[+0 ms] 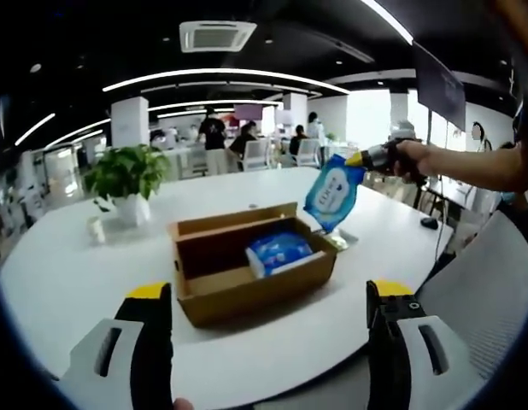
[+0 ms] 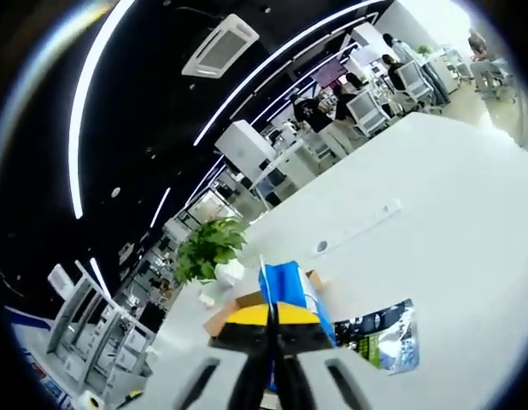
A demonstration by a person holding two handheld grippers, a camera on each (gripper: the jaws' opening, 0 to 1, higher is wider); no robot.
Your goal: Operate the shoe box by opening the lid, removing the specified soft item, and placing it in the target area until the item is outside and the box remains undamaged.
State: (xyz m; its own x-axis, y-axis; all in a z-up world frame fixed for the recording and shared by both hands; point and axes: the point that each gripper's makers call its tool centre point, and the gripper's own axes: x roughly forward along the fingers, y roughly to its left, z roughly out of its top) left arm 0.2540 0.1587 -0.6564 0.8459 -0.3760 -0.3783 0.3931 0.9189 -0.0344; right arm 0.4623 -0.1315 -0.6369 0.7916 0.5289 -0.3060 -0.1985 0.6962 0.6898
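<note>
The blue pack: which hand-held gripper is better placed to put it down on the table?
Right. The right hand-held gripper already holds the blue pack in the air beside the open box. The left hand-held gripper is open and empty, in front of the box.

Office backdrop around a white counter [image 1: 76, 265]

A potted plant [image 1: 126, 179] stands on the counter; office chairs [image 1: 257, 154] and people [image 1: 214, 132] sit far behind, under a ceiling vent [image 1: 217, 35] and curved light strips [image 1: 221, 75].
</note>
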